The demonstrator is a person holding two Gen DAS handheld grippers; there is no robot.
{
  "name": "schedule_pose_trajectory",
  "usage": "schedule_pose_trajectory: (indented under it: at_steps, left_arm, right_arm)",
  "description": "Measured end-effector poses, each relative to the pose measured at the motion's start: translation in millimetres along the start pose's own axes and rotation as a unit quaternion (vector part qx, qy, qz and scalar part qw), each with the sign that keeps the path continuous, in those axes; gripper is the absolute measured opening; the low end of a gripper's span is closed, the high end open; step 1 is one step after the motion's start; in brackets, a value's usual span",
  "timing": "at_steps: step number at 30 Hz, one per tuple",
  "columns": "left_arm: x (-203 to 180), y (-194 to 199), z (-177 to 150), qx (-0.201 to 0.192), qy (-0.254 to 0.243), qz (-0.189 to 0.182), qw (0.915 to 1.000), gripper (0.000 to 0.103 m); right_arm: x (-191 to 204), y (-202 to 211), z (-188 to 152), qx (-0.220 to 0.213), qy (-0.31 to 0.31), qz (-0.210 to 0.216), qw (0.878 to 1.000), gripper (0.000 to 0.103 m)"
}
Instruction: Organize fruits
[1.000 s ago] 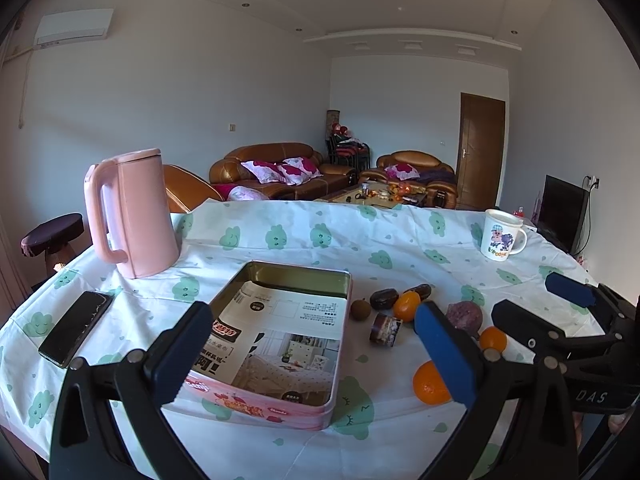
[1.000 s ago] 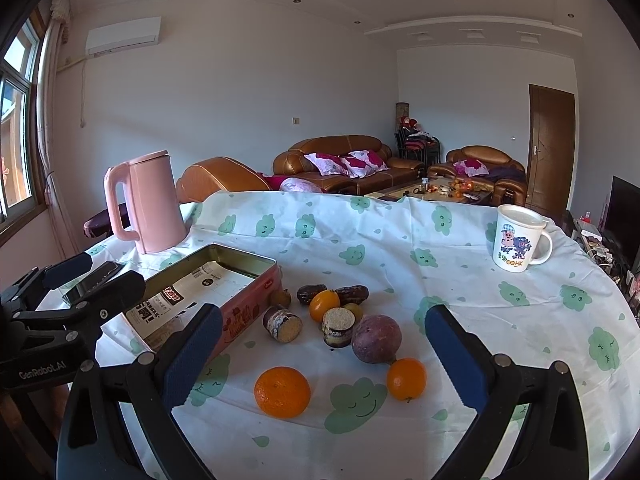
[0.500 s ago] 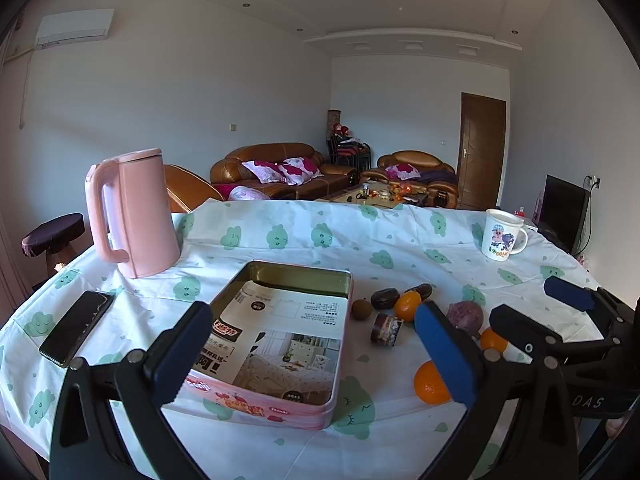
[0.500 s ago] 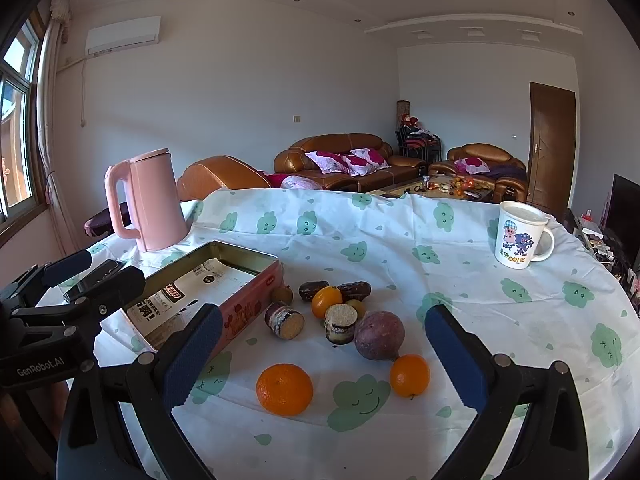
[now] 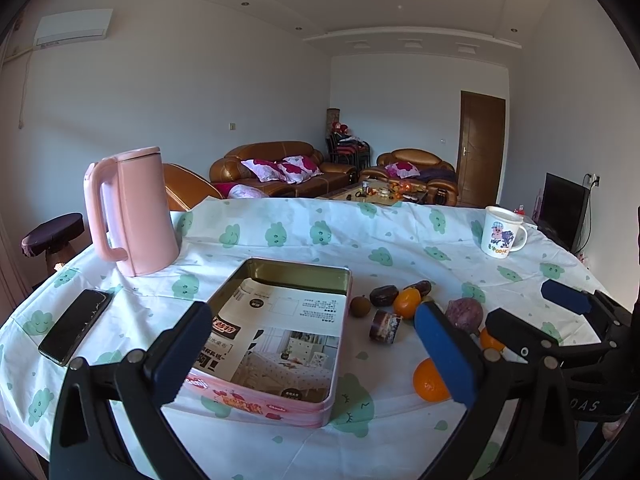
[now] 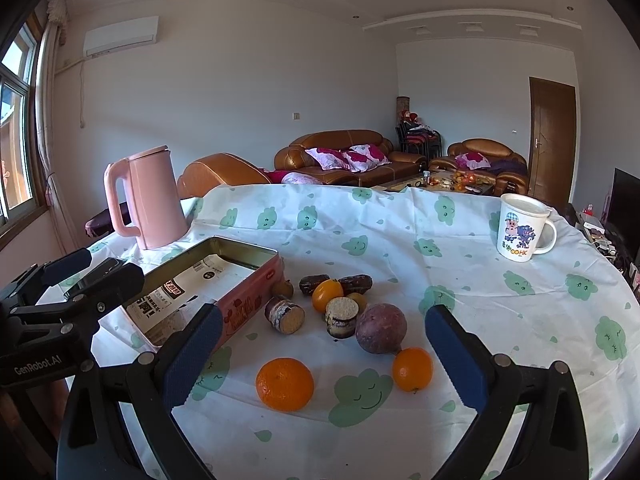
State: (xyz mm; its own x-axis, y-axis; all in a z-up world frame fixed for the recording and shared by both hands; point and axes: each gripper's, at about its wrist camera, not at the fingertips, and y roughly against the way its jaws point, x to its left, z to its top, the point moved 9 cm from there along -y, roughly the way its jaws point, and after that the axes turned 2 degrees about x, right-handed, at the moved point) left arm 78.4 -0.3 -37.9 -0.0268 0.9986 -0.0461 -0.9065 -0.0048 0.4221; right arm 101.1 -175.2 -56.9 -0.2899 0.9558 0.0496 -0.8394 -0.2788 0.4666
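So both grippers, left gripper [image 5: 316, 354] and right gripper [image 6: 320, 354], gape wide (holding nothing); fruit pile [image 6: 340, 312] mid-frame beside tin [image 5: 280, 320].

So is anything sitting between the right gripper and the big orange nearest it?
Nothing visible. The right gripper is open, and the big orange lies on bare tablecloth between its fingers' line, apart from the smaller orange and the tin.

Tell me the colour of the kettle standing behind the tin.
The kettle is plain pale pink, body, lid and handle alike. It shows best in the left wrist view.
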Motion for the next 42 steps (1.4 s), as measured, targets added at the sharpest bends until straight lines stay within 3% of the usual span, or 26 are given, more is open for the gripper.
schedule_pose_trajectory:
  at_steps: [14,20,27,29,33,36,38,40,42]
  left_arm:
    - [-11.9,-9.4,-11.4,0.012,-0.011,-0.005,0.9999,0.103]
    - [-31.4,-19.9,-24.8,0.024,-0.025,-0.018,0.9992,0.103]
    - [-70.5,-39.5,-49.0,0.050,-0.058,-0.047,0.9960,0.102]
    - [-80.6,-48.2,-56.9,0.066,-0.066,-0.057,0.9940,0.095]
    - [-97.6,-61.5,-68.5,0.100,-0.067,-0.088,0.9888,0.086]
    - [-104.5,-68.4,-73.8,0.120,-0.063,-0.105,0.9852,0.082]
    - [-109.7,-71.3,-76.7,0.132,-0.067,-0.116,0.9822,0.074]
    - [-113.0,-76.5,-81.1,0.151,-0.071,-0.123,0.9783,0.073]
    - [-113.5,-79.8,-83.7,0.163,-0.067,-0.129,0.9758,0.063]
  right_arm:
    - [-15.4,-6.4,-8.1,0.010,-0.011,-0.007,1.000,0.102]
    - [-54.9,-8.5,-19.0,0.008,-0.023,-0.057,0.998,0.102]
    - [-87.1,-27.7,-41.1,0.052,-0.039,-0.071,0.995,0.102]
    - [-84.7,-33.2,-43.9,0.065,-0.028,-0.064,0.995,0.100]
    - [-81.1,-48.9,-54.4,0.113,-0.019,-0.043,0.992,0.076]
    - [-77.1,-56.1,-58.1,0.133,-0.009,-0.031,0.991,0.075]
    - [-74.2,-63.4,-62.5,0.153,-0.005,-0.022,0.988,0.074]
    - [-73.2,-67.5,-64.5,0.163,-0.003,-0.022,0.986,0.067]
    - [-72.1,-73.6,-69.0,0.182,-0.002,-0.016,0.983,0.056]
